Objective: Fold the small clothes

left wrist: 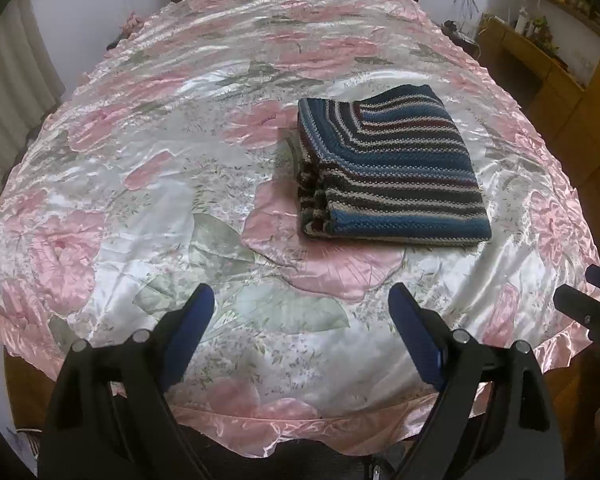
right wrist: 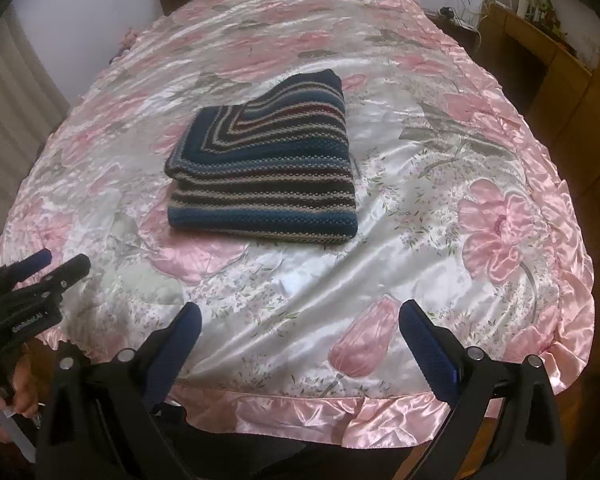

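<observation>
On the bed: a striped knit (left wrist: 388, 168) lies folded in a neat stack on the pink floral bedspread (left wrist: 140, 184) — mid-bed, well apart from both tools.
Left tongs (left wrist: 300, 320): blue pads spread wide, nothing held, hovering over the near edge.
Right tongs (right wrist: 300, 332): likewise apart and empty, beside the left.
Step in hand: by the look of it, the fold is done — the edges sit square.
Next move: judged optional; perhaps a light press or a shift aside, calling for a low, flat approach so the stack does not slip on satin.
Containers: none in view.
</observation>
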### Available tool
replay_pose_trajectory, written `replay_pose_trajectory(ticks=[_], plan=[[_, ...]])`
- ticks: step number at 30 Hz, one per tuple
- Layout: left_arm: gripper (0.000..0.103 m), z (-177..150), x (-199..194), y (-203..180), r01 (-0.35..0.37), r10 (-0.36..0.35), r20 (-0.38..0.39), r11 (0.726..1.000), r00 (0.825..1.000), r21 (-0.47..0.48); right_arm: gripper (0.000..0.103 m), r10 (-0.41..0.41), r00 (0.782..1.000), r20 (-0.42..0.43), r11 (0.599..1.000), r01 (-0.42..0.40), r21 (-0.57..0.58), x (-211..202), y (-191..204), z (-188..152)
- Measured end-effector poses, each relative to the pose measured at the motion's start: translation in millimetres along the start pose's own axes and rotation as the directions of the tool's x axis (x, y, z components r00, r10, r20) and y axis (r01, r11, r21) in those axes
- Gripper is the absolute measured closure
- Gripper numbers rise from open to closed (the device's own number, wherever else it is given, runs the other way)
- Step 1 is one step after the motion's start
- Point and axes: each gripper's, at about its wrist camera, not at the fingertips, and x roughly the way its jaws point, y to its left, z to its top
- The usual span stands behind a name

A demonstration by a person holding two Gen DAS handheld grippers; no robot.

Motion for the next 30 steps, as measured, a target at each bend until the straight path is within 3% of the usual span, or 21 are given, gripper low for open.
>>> replay_pose_trajectory(ticks=[17, 30], plan=[[0.012, -8.4, -45.9, -12.9, -0.012, 0.009, 0.096, 1.0, 0.995, 0.025, 0.004, 0.014, 0.999, 0.032, 1.0, -0.015, 0.016, -16.7, 7.3, -15.1], [0.012, -12.6, -53.1, -12.8, -0.018, 0.014, 0.107, 0.999, 0.994, 0.029, 0.004, -0.01, 0.998, 0.068, 1.0, 0.011, -0.009, -26.8, 14.0, -17.9]])
